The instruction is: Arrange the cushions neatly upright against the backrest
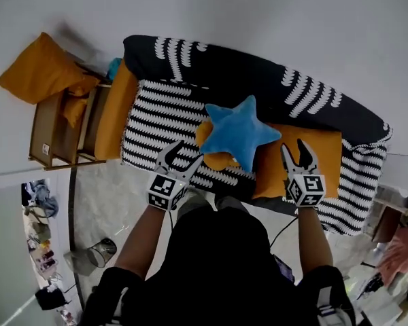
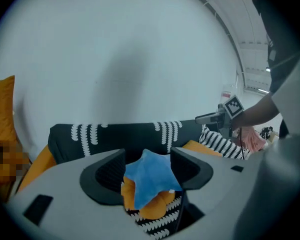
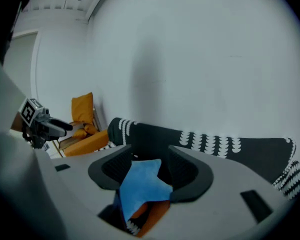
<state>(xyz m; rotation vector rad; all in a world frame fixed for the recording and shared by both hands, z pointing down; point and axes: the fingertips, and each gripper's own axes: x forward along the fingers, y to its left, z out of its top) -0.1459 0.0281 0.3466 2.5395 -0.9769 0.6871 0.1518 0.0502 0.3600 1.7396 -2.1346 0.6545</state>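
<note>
Cushions lie flat on the sofa (image 1: 160,117) seat rather than propped on its dark backrest (image 1: 245,66), so none looks arranged yet. Largest, an orange slab cushion (image 1: 316,155) lies on the right of the seat; another orange cushion (image 1: 115,111) sits at the left end. A blue star cushion (image 1: 238,131) rests mid-seat on a small orange cushion (image 1: 216,159). The left gripper (image 1: 187,153) and right gripper (image 1: 292,147) hang at the near edge either side of the star, jaws spread and empty, apparently framing it for a two-sided lift.
</note>
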